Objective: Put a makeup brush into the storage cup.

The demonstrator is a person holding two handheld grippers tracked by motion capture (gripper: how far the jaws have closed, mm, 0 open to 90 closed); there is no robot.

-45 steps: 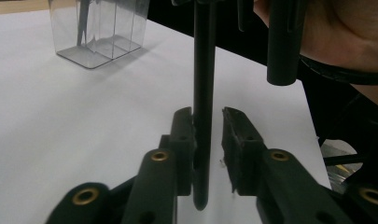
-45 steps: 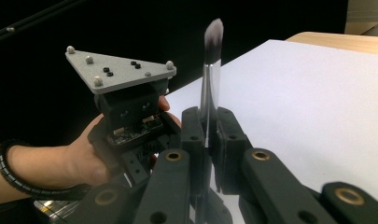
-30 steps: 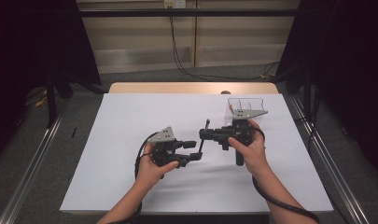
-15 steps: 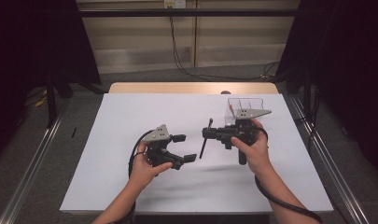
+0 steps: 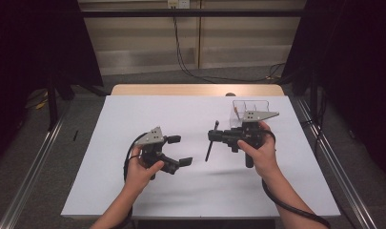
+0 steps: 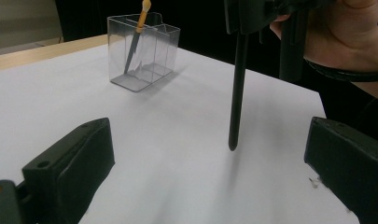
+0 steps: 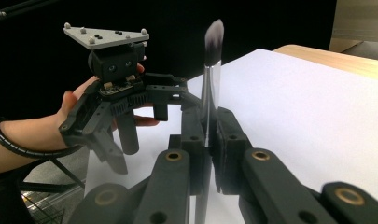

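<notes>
A black make-up brush (image 5: 211, 141) is held over the middle of the worktop (image 5: 133, 109), slightly right of centre in the high view, clamped near its upper part between the closed jaws of the right tool (image 5: 219, 137). In the high view the brush hangs nearly upright, its handle end pointing down toward the white sheet at about 6 o'clock from the grip. In the right gripper view the dark bristle tuft (image 7: 214, 39) rises at 12 o'clock above the two jaws, which are pressed on the shiny ferrule. In the left gripper view the slim handle (image 6: 237, 93) is seen with its tip just above the sheet; whether it touches cannot be told.

The left tool (image 5: 178, 150) is held at about 9 o'clock from the brush, well apart from it. Its jaws have just been opening and stand wide apart, with nothing between them.

A clear plastic organiser (image 5: 250, 110) stands at about 1 o'clock from the brush, near the far right corner of the worktop, just behind the right hand (image 5: 259, 152). In the left gripper view an orange-handled brush (image 6: 136, 35) is seen leaning inside one of its compartments.
</notes>
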